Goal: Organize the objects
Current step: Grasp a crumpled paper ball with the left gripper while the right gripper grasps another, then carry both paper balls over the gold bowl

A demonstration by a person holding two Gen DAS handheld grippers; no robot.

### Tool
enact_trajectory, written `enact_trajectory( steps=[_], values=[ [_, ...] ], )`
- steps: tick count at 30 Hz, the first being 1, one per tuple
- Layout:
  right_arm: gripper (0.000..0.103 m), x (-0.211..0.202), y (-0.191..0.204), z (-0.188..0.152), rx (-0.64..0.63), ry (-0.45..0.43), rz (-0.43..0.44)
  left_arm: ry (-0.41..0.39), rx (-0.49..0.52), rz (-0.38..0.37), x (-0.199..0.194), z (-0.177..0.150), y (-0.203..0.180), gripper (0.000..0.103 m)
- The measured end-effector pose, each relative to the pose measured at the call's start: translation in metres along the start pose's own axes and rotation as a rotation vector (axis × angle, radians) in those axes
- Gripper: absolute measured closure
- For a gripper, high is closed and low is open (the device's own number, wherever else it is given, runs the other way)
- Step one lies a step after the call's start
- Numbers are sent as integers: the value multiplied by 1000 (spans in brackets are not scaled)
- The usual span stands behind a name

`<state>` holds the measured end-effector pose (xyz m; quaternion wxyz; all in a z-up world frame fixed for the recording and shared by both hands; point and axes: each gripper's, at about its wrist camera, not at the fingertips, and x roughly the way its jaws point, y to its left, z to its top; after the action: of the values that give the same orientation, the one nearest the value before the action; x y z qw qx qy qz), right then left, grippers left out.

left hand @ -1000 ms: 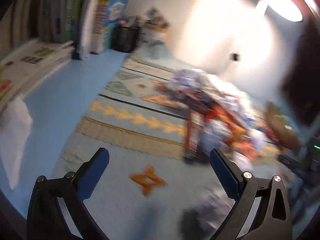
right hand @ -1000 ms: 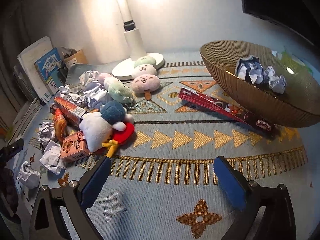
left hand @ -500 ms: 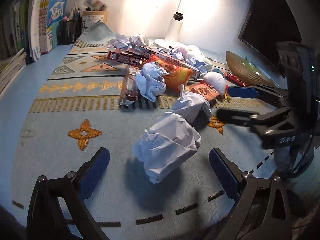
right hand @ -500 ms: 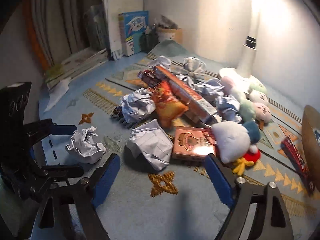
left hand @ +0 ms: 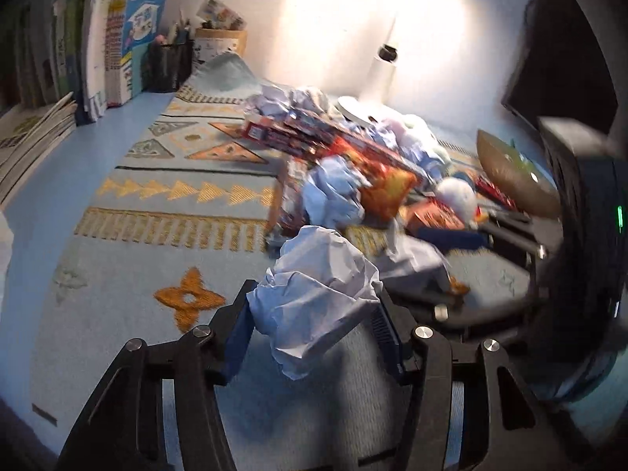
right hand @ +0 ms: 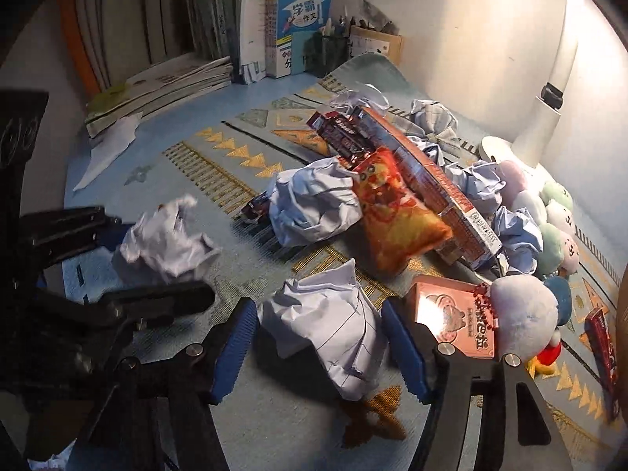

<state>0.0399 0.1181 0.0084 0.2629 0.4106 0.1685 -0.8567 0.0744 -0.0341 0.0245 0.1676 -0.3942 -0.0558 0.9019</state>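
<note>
On the patterned blue mat (left hand: 165, 212) lie several crumpled paper balls. In the left wrist view one paper ball (left hand: 314, 294) fills the gap of my left gripper (left hand: 313, 337). Its jaws are closing and both blue pads (left hand: 239, 333) press the ball's sides. In the right wrist view another paper ball (right hand: 333, 325) sits between the jaws of my right gripper (right hand: 320, 349). These jaws are closing too, with the pads (right hand: 404, 349) against the paper. The left gripper (right hand: 157, 255) also shows at the left of that view, around its ball (right hand: 165, 243).
Behind the grippers is a heap: an orange snack bag (right hand: 396, 216), a long red box (right hand: 431, 180), a pink box (right hand: 451, 314), plush toys (right hand: 522, 314) and more paper balls (right hand: 310, 208). A gold bowl (left hand: 510, 172) stands right. Books (right hand: 176, 78) line the back left.
Both grippers swung from wide open over bare mat to the paper balls and narrowed around one each. The right gripper came across from the bowl side toward the left one.
</note>
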Motion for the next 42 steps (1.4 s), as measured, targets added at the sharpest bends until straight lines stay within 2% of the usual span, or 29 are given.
enact_trajectory(
  steps=[2, 6, 8, 11, 16, 19, 21, 23, 28, 30, 32, 39, 42],
  values=[
    [37, 1, 3, -3, 2, 7, -24, -11, -24, 2, 2, 5, 6, 50],
    [38, 1, -10, -5, 86, 2, 25, -12, -43, 12, 11, 9, 10, 50],
    [43, 0, -12, -5, 108, -11, 38, 3, -63, 15, 19, 6, 13, 51],
    [46, -6, -14, -8, 131, -38, 26, -27, -68, 20, 19, 2, 12, 50],
    [46, -44, -23, -21, 174, -119, 43, -17, -44, 49, 21, 2, 7, 50],
    [45, -81, -44, -42, 207, -175, -1, -22, -56, 52, 18, 5, 5, 50],
    [45, -98, -68, -62, 235, -184, -70, -47, -51, 59, 14, 11, -2, 50],
    [45, -103, -99, -83, 276, -151, -148, -65, -46, 65, 13, 18, -9, 50],
    [44, -99, -165, -119, 397, -99, -215, -75, -53, 90, 29, 35, -21, 50],
    [44, -97, -178, -127, 454, -93, -156, -65, -39, 121, 36, 34, -26, 50],
    [41, -100, -175, -126, 441, -112, -166, -52, -20, 148, 40, 33, -28, 50],
    [35, -95, -182, -131, 474, -89, -117, -52, -15, 157, 41, 30, -29, 50],
    [28, -93, -184, -131, 479, -84, -97, -55, -8, 167, 41, 30, -31, 50]
  ],
)
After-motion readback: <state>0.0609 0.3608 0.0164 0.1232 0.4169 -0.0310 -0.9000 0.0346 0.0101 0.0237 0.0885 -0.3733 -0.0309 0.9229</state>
